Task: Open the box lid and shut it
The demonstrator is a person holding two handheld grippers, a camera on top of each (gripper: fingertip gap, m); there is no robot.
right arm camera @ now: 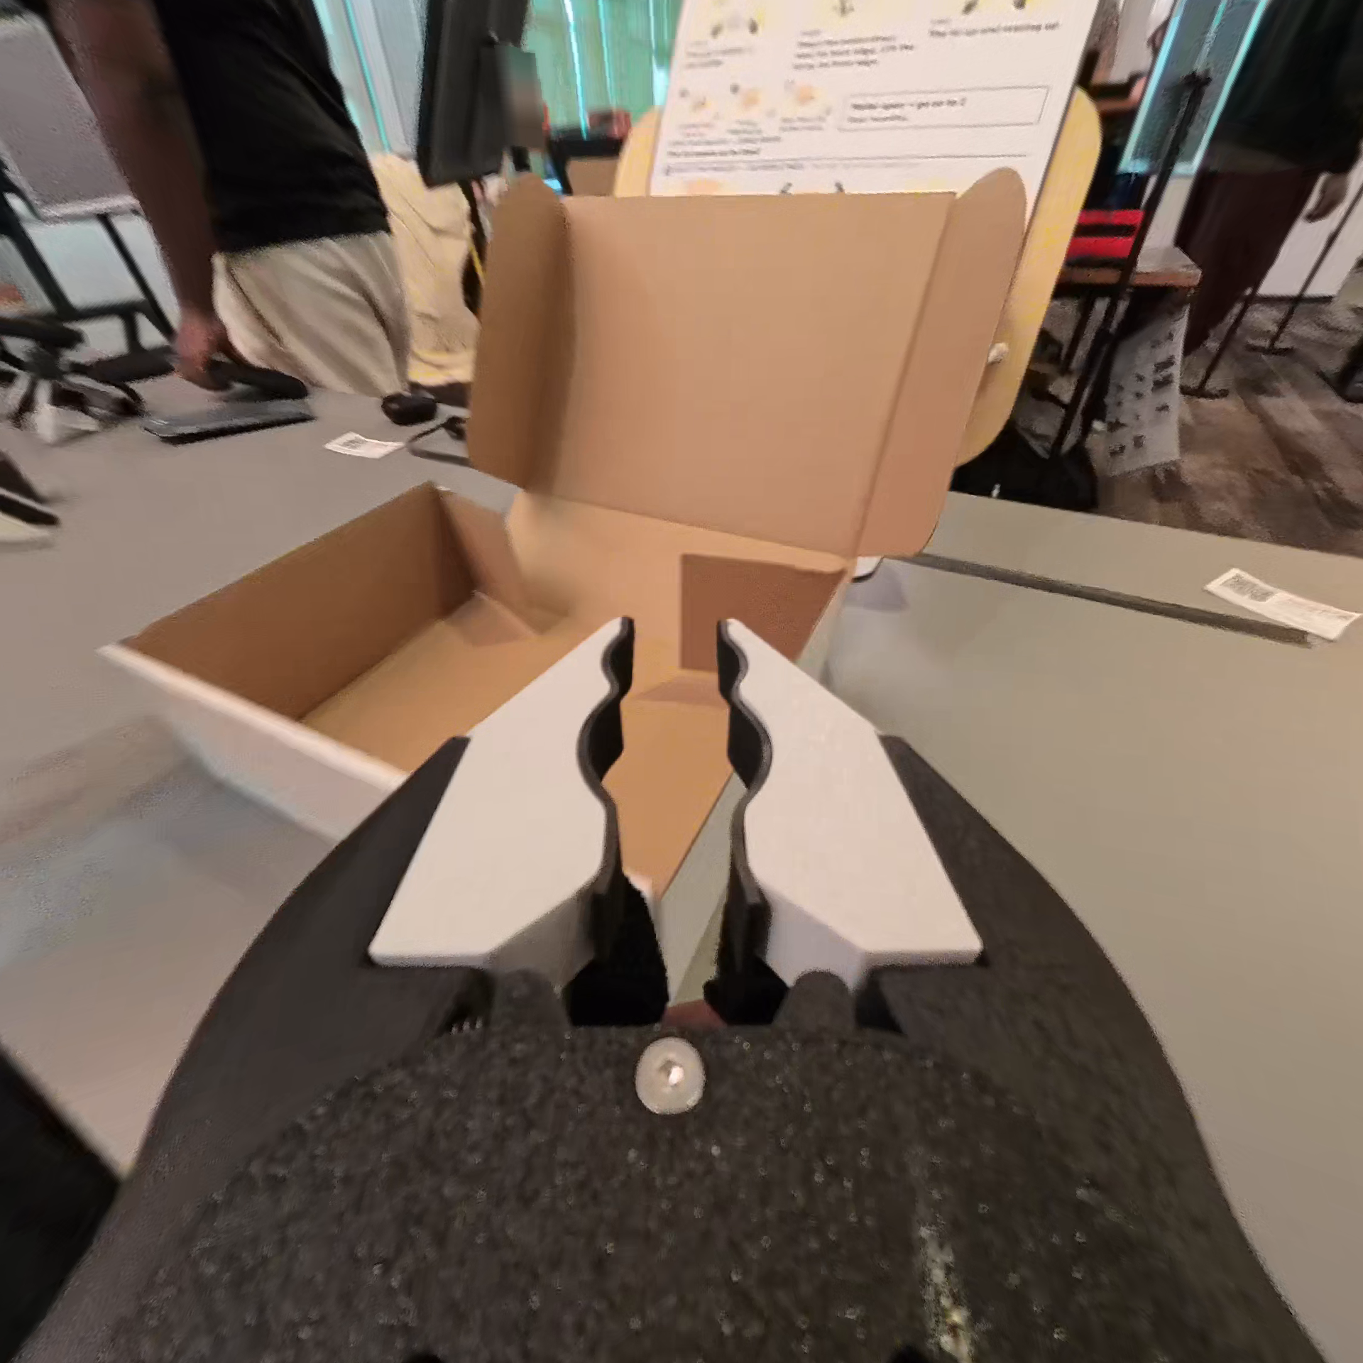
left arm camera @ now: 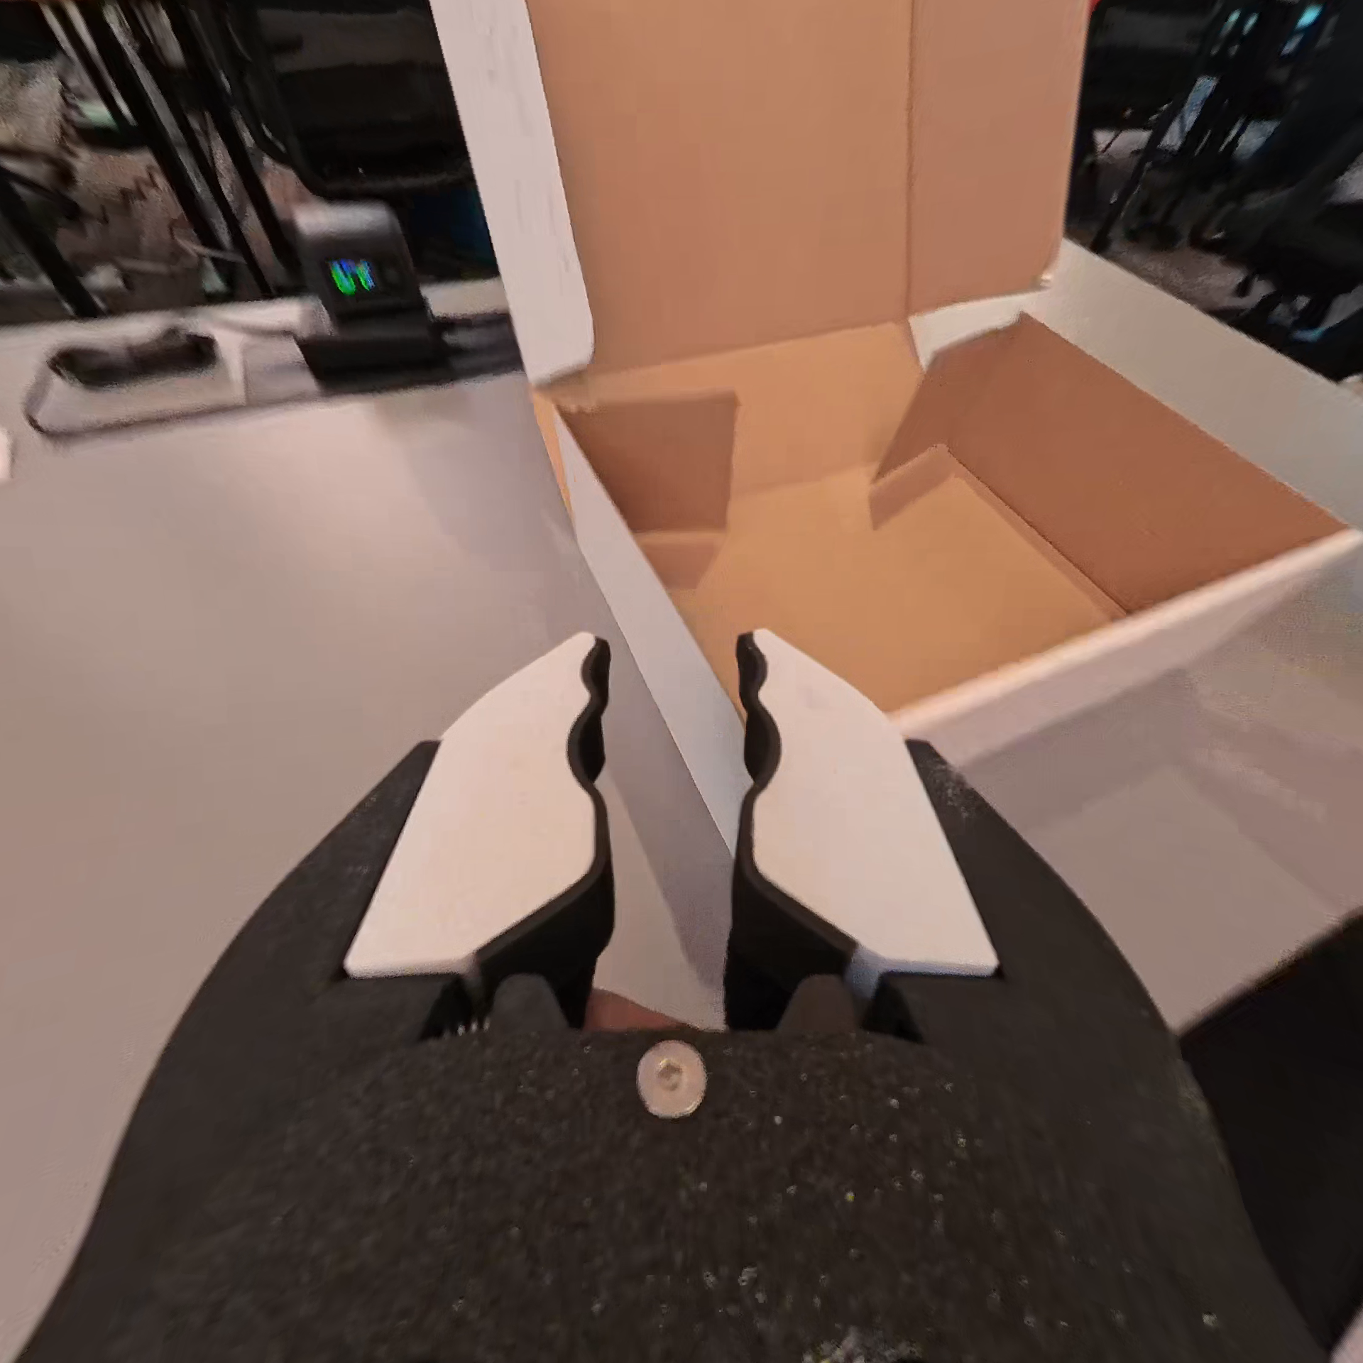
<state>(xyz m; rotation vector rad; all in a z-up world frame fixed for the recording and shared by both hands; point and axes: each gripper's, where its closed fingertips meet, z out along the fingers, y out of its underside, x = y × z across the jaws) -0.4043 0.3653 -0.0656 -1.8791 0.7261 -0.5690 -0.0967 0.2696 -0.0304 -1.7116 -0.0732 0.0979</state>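
- Two hand-held grippers, both empty: left hand-held gripper [left arm camera: 673, 649] jaws narrowly parted, straddling the left wall of the cardboard box [left arm camera: 1150, 627].
- Box on the table [left arm camera: 258, 627], lid [right arm camera: 737, 354] upright; opening looks done.
- Right hand-held gripper [right arm camera: 673, 633] likewise narrowly parted; next, push the lid down.

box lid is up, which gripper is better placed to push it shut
Neither clearly. The lid stands upright at the box's far side; left gripper and right gripper, both open, sit at near corners.
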